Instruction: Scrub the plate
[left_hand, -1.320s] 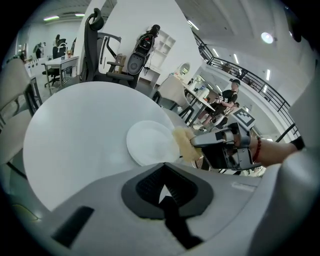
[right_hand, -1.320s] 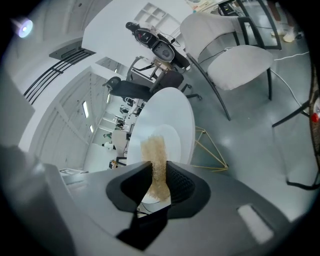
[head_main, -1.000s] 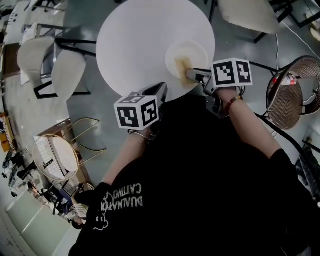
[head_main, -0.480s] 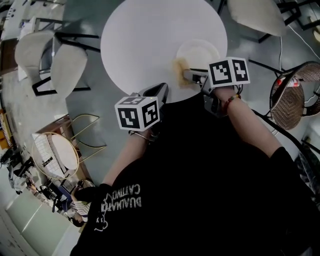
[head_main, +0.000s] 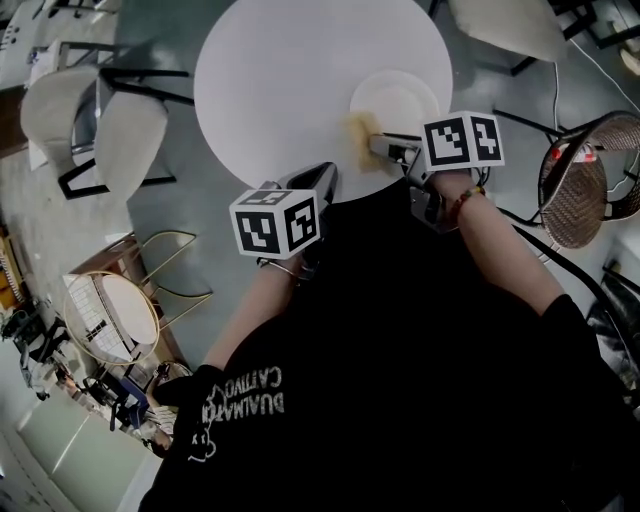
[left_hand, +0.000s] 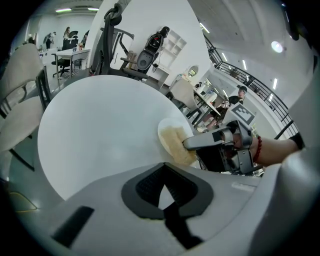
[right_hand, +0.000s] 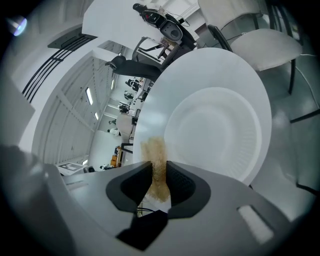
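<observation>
At the near right of the round white table (head_main: 290, 70), around 5 o'clock on its top in the head view, sits the white plate (head_main: 400, 98), upright and bare.

The right gripper (head_main: 378, 146) is clenched on a tan sponge (head_main: 360, 130), which stands pinched between the two jaws in the right gripper view (right_hand: 156, 162) and sticks out past them. The sponge's long axis runs along the jaws, 6 to 12 o'clock in that view.

The sponge tip is at the plate's rim at about 7 o'clock in the head view. In the right gripper view the plate (right_hand: 220, 135) lies at about 1 o'clock from the sponge tip, most of its well off to the right. Whether the sponge touches the rim or rests just beside it on the table I cannot tell. By my reading, the next stroke has to carry the sponge toward 1 o'clock, up onto the plate's middle.

The left gripper (head_main: 322, 178) hovers at the table's near edge, at about 7 o'clock from the plate and well apart from it. Its jaws (left_hand: 164, 192) are together with nothing between them. The right gripper is plainly the nearer one; nothing steadies the plate, so it may slide under a push.
</observation>
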